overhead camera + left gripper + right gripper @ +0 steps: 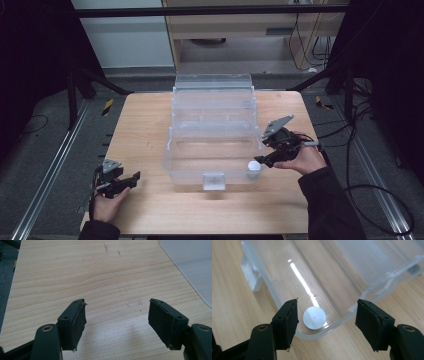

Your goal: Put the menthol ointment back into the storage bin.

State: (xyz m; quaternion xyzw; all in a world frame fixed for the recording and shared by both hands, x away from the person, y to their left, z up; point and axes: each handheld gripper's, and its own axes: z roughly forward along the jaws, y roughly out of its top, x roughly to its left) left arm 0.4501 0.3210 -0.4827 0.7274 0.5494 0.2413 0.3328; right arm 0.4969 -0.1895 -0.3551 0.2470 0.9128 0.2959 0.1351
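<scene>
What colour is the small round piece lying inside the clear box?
White. The round piece shows best in the right gripper view, in a corner of the clear box.

disc (314,317) in box (172,172) near-right corner | box mid-table (140,130) | right tool (260,161) beside corner

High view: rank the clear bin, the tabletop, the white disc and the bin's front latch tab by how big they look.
1. Tabletop
2. Clear bin
3. Front latch tab
4. White disc, in the bin's near right corner; it looks only slightly smaller than the tab, so that last pair is close.
</scene>
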